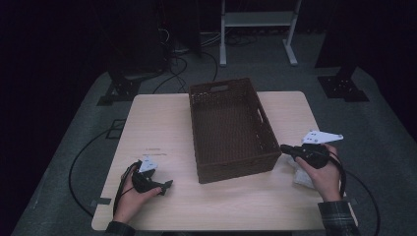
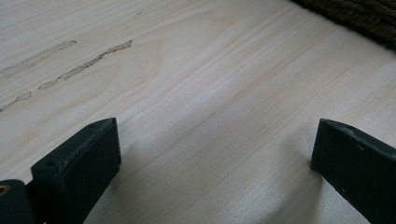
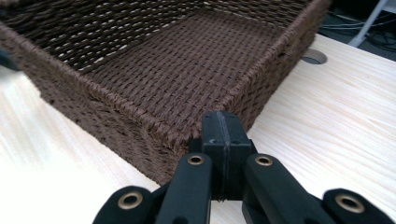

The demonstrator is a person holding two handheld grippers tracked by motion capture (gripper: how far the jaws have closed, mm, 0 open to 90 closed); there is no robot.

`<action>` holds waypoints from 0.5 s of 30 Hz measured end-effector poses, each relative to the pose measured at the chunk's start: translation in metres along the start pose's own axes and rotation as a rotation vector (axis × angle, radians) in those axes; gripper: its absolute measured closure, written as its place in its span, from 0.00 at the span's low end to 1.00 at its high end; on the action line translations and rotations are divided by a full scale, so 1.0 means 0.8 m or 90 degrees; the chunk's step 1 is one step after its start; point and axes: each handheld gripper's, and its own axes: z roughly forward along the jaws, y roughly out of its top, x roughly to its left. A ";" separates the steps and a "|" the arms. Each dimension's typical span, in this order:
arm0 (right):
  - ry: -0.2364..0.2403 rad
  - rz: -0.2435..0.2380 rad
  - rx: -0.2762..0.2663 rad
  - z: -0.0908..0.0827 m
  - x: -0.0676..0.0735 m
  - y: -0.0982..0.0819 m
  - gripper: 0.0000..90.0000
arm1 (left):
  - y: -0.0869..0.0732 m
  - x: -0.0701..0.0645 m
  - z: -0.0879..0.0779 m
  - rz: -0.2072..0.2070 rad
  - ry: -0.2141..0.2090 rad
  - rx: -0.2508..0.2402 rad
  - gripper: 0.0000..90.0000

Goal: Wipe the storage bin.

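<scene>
Two grippers flank my brown woven basket (image 1: 230,129), which sits empty mid-table. My right gripper (image 3: 223,140), jaws clenched on nothing, hovers at its near right corner, seemingly lining up. My left gripper (image 2: 212,154) rests low over the bare table (image 2: 196,70), jaws released, likely waiting. No readable writing anywhere.

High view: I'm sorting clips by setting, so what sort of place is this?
Probably a lab or recording room, not a home: a lone wooden table with a brown woven basket, cables trailing over grey carpet, and black stand bases around it in the dark.
</scene>
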 end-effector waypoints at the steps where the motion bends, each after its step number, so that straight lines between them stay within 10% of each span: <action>1: 0.003 -0.001 0.000 0.000 0.002 0.000 1.00 | 0.000 0.000 0.000 0.000 0.000 0.000 0.01; 15: 0.030 -0.035 0.006 0.007 0.027 0.010 1.00 | 0.000 0.000 0.000 0.002 0.001 0.000 0.01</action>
